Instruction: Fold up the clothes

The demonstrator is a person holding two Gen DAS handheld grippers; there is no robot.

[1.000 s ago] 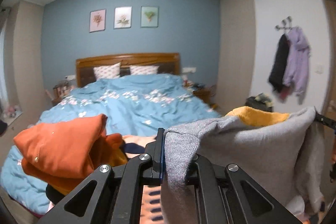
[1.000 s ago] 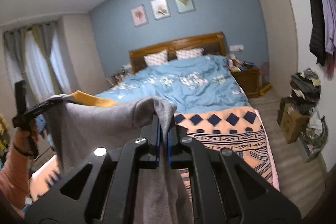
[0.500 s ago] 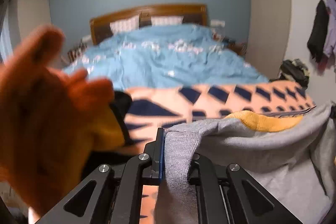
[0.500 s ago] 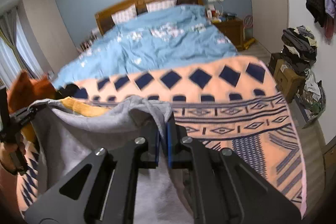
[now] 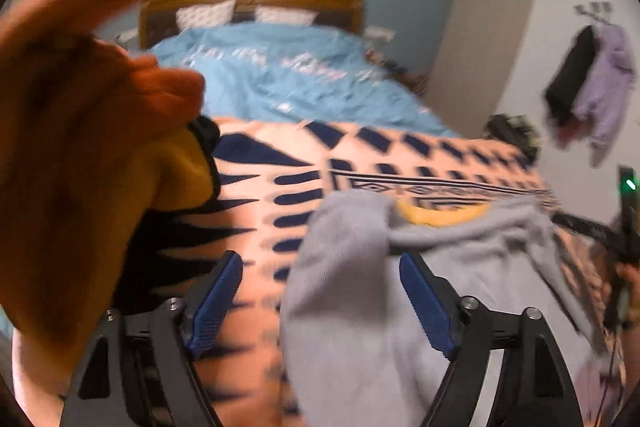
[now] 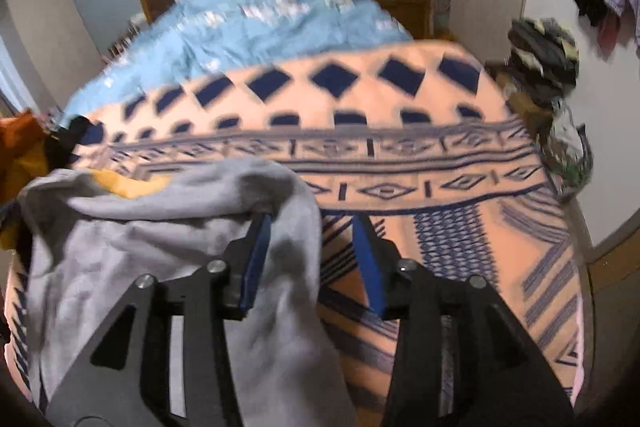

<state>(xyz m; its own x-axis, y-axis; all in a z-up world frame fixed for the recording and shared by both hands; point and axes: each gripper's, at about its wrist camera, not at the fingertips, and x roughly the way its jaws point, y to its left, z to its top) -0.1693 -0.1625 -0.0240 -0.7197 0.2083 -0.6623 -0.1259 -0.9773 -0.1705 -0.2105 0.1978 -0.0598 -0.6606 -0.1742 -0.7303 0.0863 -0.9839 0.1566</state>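
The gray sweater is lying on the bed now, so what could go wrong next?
1. The gray sweater looks bunched, not flat, on the patterned blanket, so folding it now could trap wrinkles.
2. Both tools have just been opening, yet cloth lies between the left tool pads and against one right tool pad, so pulling away might snag it.
3. The orange clothes pile sits close on the left and could get bumped.

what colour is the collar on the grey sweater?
Mustard yellow; the collar of the grey sweater shows best in the left wrist view.
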